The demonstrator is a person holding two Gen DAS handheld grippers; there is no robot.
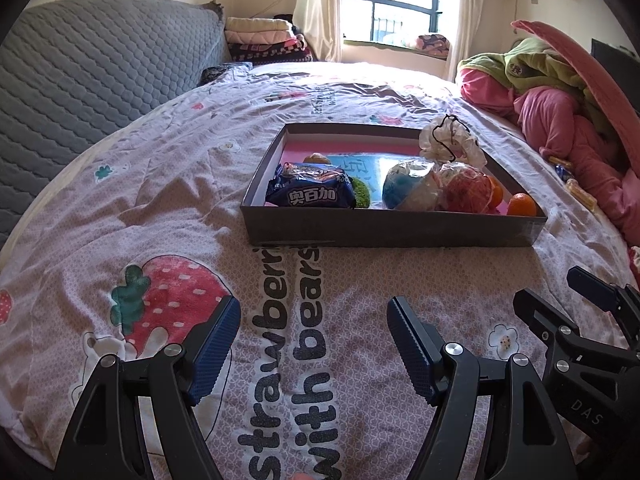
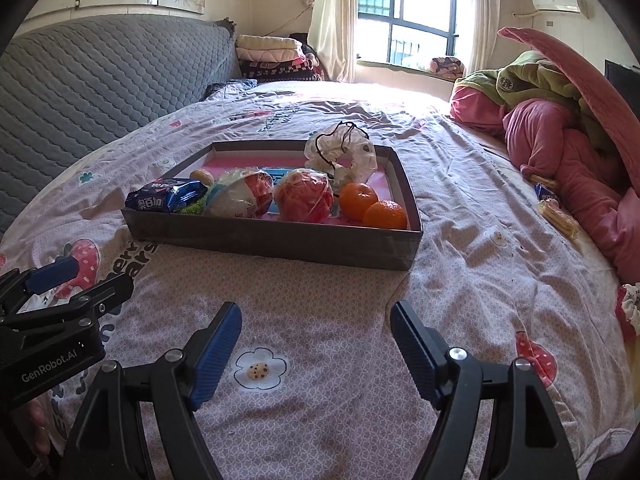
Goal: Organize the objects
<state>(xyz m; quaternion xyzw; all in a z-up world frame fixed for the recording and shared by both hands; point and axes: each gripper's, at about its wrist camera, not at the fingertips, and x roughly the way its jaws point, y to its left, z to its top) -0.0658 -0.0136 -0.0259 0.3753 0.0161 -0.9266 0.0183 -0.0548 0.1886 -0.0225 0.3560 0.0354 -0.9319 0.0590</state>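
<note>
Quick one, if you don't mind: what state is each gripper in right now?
Left gripper: open, holding nothing, above the bedsheet.
Right gripper: open, holding nothing.

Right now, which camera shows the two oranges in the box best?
The right wrist view: both oranges sit unobstructed at the box's near corner. The left wrist view shows one orange clearly; the other hides behind a wrapped ball.

A box (image 2: 280, 248) sits mid-frame on the bed (image 2: 460, 280); inside, a snack pack (image 2: 168, 196) lies left, two oranges (image 2: 372, 206) right.

Black left gripper (image 1: 314, 322) and right gripper (image 2: 316, 326), blue ribbed pads.
</note>
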